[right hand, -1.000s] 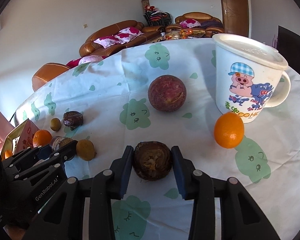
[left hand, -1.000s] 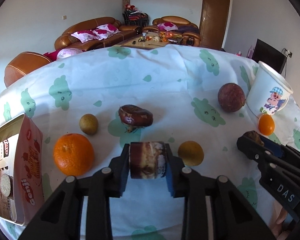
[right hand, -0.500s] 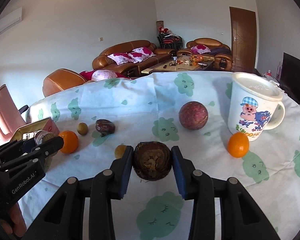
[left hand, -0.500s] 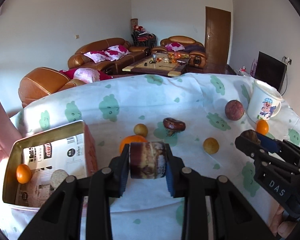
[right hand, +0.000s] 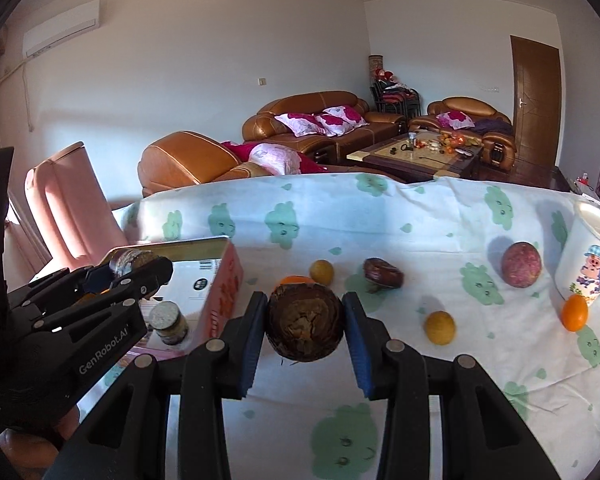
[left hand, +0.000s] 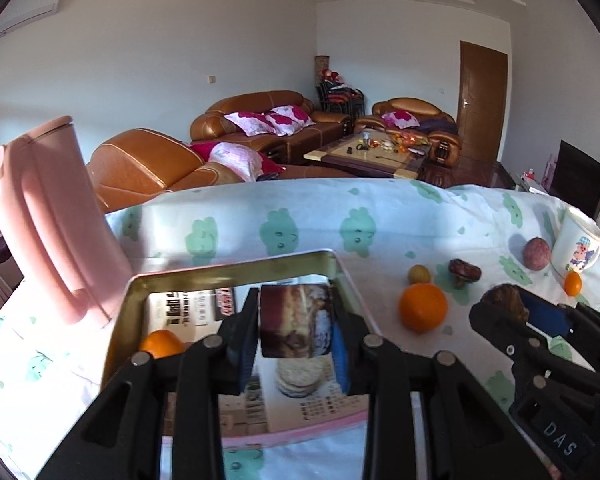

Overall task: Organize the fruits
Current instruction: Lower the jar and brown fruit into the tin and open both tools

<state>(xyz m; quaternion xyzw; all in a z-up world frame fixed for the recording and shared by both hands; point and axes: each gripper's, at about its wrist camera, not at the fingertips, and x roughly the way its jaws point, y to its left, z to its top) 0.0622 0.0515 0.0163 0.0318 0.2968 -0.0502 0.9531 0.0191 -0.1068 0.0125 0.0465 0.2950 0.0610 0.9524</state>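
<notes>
Now brown fruit (left hand: pixel 296 321) between left hand-held gripper (left hand: pixel 296 346) pads, above box (left hand: pixel 236 270).

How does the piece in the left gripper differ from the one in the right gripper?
The left gripper holds a squat, flat-ended brown chunk over the open tin box. The right gripper holds a rounder, dark brown fruit with a ragged face, over the tablecloth. Both are clamped between blue pads.

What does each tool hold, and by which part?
Left tool: short brown cylindrical piece, gripped across its flat ends. Right tool: round dark-brown fruit, gripped at its sides.
</notes>
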